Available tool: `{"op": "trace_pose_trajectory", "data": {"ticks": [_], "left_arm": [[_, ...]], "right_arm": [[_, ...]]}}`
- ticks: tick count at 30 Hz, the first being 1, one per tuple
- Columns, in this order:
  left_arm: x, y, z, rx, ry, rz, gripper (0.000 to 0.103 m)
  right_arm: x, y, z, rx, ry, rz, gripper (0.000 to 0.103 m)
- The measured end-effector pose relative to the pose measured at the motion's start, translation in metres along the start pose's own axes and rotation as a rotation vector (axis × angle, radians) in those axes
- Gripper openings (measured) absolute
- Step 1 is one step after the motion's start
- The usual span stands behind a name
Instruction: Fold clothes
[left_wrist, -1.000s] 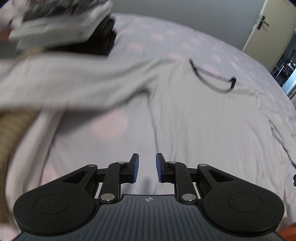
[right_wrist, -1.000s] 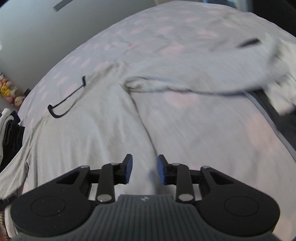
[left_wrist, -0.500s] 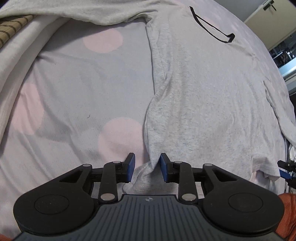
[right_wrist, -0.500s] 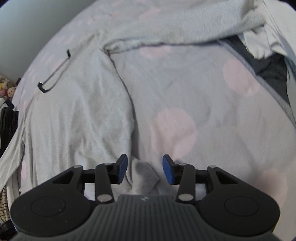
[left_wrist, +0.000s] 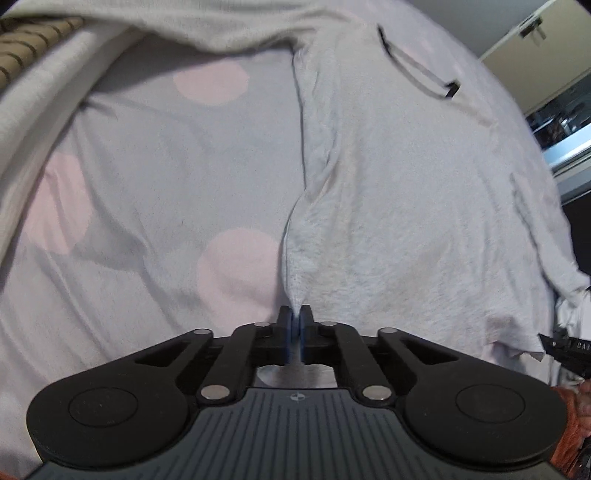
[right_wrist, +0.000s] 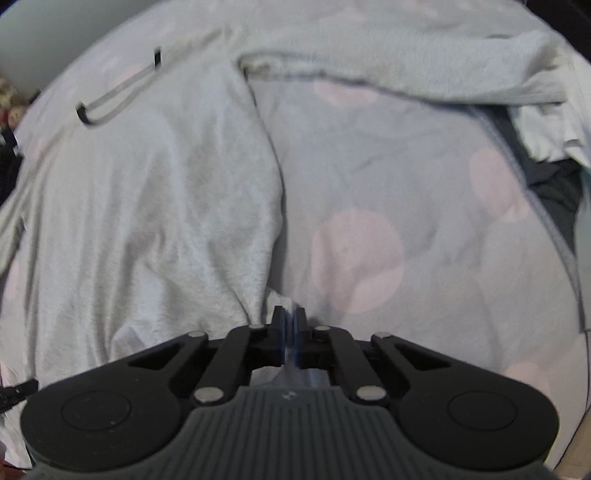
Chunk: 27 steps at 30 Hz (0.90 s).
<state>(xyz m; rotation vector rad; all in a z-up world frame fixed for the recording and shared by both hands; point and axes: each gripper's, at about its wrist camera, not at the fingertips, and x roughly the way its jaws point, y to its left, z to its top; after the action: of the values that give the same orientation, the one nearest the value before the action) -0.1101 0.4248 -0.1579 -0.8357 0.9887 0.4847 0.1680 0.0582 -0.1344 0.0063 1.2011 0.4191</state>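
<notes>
A pale grey long-sleeved shirt (left_wrist: 406, 206) with a black-trimmed neckline (left_wrist: 417, 70) lies spread flat on a bed. My left gripper (left_wrist: 294, 317) is shut on the shirt's near left hem corner, and the cloth rises in a ridge into the blue pads. In the right wrist view the same shirt (right_wrist: 147, 206) fills the left half, its neckline (right_wrist: 110, 99) at the upper left. My right gripper (right_wrist: 289, 317) is shut on the near right hem corner, where the fabric bunches between the pads. One sleeve (right_wrist: 406, 74) stretches off to the right.
The bed sheet (left_wrist: 166, 177) is lilac with pale pink dots. A white and striped cloth pile (left_wrist: 33, 48) lies at the far left, dark and white garments (right_wrist: 554, 155) at the bed's right edge. A door (left_wrist: 532, 44) stands beyond the bed.
Both grippers dropped toward the shirt's near hem and their jaws went from open around the cloth to shut on it.
</notes>
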Motion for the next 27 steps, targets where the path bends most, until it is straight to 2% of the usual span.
{"op": "trace_pose_trajectory", "data": {"ticks": [3, 6, 8, 10, 12, 14, 17, 19, 22, 25, 27], "left_arm": [[-0.024, 0.005, -0.001, -0.023, -0.11, -0.05, 0.003], [-0.046, 0.018, 0.0, -0.094, -0.196, -0.136, 0.003], [-0.048, 0.028, 0.001, -0.145, -0.157, -0.152, 0.003], [-0.05, 0.037, 0.002, -0.196, -0.117, -0.166, 0.003], [-0.041, 0.042, 0.0, -0.233, -0.054, -0.109, 0.003], [-0.033, 0.041, 0.0, -0.219, -0.019, -0.019, 0.003], [-0.016, 0.029, 0.002, -0.149, 0.03, 0.12, 0.004], [-0.005, 0.023, 0.003, -0.109, 0.066, 0.202, 0.004], [-0.004, 0.025, 0.002, -0.119, 0.069, 0.203, 0.006], [-0.012, 0.026, 0.002, -0.143, 0.014, 0.164, 0.006], [-0.015, 0.024, 0.002, -0.142, -0.011, 0.144, 0.011]], "right_arm": [[-0.029, -0.015, 0.0, 0.05, -0.08, 0.041, 0.004], [-0.059, -0.028, 0.003, 0.106, -0.142, 0.097, 0.004], [-0.079, -0.037, 0.006, 0.143, -0.183, 0.134, 0.004], [-0.088, -0.036, 0.006, 0.137, -0.189, 0.133, 0.004], [-0.094, -0.032, 0.006, 0.118, -0.182, 0.121, 0.004], [-0.089, -0.024, 0.003, 0.08, -0.166, 0.098, 0.004], [-0.072, -0.014, -0.005, 0.027, -0.123, 0.063, 0.004], [-0.061, -0.01, -0.009, 0.013, -0.1, 0.05, 0.01], [-0.052, -0.015, -0.008, 0.024, -0.091, 0.046, 0.011], [-0.057, -0.027, 0.001, 0.042, -0.105, 0.036, 0.013], [-0.056, -0.035, 0.011, 0.041, -0.085, 0.019, 0.013]]}}
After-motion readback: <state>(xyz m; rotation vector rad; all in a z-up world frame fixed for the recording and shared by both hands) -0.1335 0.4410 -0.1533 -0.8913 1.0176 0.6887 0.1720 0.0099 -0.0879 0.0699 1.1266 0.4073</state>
